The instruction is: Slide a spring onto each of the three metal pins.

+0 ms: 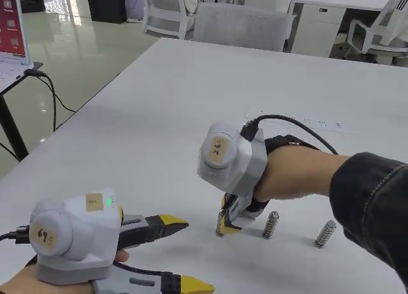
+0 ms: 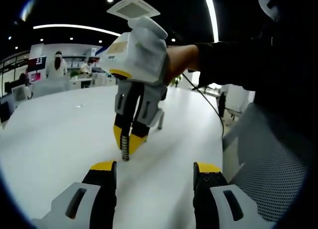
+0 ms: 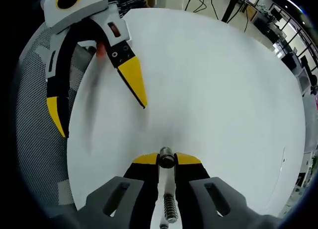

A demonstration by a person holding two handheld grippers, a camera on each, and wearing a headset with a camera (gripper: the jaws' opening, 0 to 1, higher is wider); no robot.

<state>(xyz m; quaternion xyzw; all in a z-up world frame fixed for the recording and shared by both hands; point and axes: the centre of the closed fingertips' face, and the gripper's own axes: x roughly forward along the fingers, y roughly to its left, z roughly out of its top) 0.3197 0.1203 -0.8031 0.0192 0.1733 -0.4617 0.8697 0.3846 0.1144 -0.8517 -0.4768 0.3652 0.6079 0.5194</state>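
Note:
My right gripper [image 1: 224, 225] points straight down at the white table [image 1: 191, 96] and is shut on a spring [image 1: 220, 229] standing upright on its pin. From my right gripper view, the spring's top [image 3: 166, 157] pokes out between the yellow tips of my right gripper [image 3: 166, 160]. Two more springs stand on pins to the right, one near [image 1: 271, 224] and one farther [image 1: 325, 233]. My left gripper [image 1: 191, 254] lies low at the front left, open and holding nothing. Between the wide-apart jaws of my left gripper [image 2: 155, 167], I see the right gripper [image 2: 127, 139] and the held spring [image 2: 124, 153].
A black cable [image 1: 293, 123] runs from the right gripper over the hand. Office chairs [image 1: 239, 23] stand at the table's far edge, and a laptop [image 1: 9, 26] sits on a side desk to the left. A mesh chair [image 2: 268, 159] is beside the table edge.

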